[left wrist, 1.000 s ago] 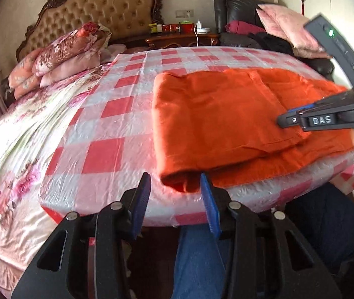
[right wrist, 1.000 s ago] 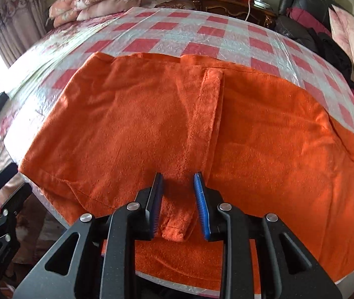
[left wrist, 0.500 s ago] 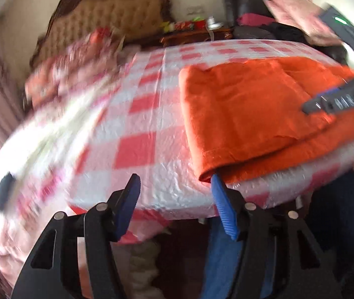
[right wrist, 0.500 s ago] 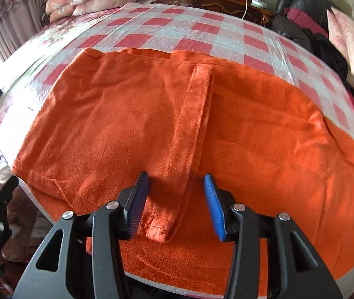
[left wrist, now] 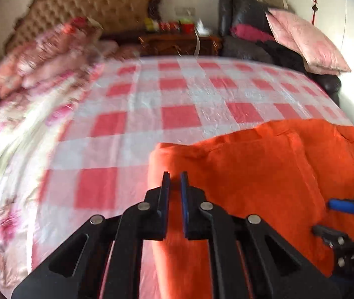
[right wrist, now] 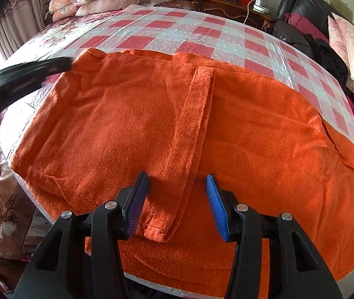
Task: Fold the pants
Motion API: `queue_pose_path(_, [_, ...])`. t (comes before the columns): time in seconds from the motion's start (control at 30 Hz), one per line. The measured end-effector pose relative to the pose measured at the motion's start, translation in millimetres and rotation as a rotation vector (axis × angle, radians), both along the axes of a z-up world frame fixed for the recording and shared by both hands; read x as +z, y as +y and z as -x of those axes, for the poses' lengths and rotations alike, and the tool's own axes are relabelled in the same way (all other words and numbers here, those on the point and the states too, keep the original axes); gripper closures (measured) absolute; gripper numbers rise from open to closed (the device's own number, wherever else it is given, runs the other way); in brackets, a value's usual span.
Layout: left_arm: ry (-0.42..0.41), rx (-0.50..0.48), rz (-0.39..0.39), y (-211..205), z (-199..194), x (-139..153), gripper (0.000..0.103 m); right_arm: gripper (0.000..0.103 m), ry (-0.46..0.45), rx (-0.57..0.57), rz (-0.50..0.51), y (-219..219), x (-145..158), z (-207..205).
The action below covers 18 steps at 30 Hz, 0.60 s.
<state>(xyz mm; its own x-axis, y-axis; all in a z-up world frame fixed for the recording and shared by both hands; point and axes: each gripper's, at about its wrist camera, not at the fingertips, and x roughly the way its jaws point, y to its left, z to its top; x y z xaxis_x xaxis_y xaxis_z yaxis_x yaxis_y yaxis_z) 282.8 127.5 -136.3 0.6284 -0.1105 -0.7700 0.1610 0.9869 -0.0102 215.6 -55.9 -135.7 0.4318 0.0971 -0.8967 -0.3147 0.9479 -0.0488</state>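
pants (right wrist: pixel 139 124): orange | cover (right wrist: pixel 196 31): red-white check | pillow (left wrist: pixel 304 39): pink

Black tool (right wrist: pixel 177 206), blue pads (right wrist: pixel 215 205)

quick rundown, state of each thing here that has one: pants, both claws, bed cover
orange pants: partly folded, flat on the bed, near edge at the bed's edge
left claw: closing over the pants' left folded edge, grip unclear
right claw: opening, straddling a loose strip of pants
checkered cover: spread flat, crinkled
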Motion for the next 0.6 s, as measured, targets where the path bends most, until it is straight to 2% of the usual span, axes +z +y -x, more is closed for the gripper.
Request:
queue_pose_path(0.03, [0.010, 0.009, -0.006, 2, -10, -5, 0.095, 0.056, 0.000, 0.000, 0.001, 0, 0, 0])
queue_pose_path(0.1, [0.033, -0.002, 0.029, 5, -27, -11, 0.096, 0.056, 0.000, 0.004, 0.007, 1, 0, 0])
queue_pose_path(0.2, [0.027, -0.007, 0.014, 9, -44, -11, 0.097, 0.056, 0.004, 0.003, -0.001, 0, 0, -1])
queue_pose_path(0.27, [0.000, 0.045, 0.006, 13, -50, -3, 0.097, 0.056, 0.008, 0.003, -0.003, -1, 0, -2])
queue_pose_path(0.37, [-0.027, 0.047, 0.105, 17, -44, 11, 0.097, 0.056, 0.006, 0.000, -0.008, -1, 0, -1])
queue_pose_path(0.4, [-0.019, 0.025, 0.111, 14, -41, 11, 0.097, 0.056, 0.007, -0.002, -0.010, -2, 0, -1])
queue_pose_path(0.5, [0.023, -0.060, 0.087, -5, -35, -1, 0.094, 0.055, 0.008, -0.001, -0.008, -1, 0, -1])
queue_pose_path(0.57, [0.029, 0.014, 0.004, -5, -41, -12, 0.093, 0.055, 0.009, -0.002, -0.008, -1, 0, -1])
queue_pose_path(0.6, [0.000, 0.047, 0.007, -2, -41, -11, 0.092, 0.054, 0.008, -0.002, -0.006, -1, 0, -1])
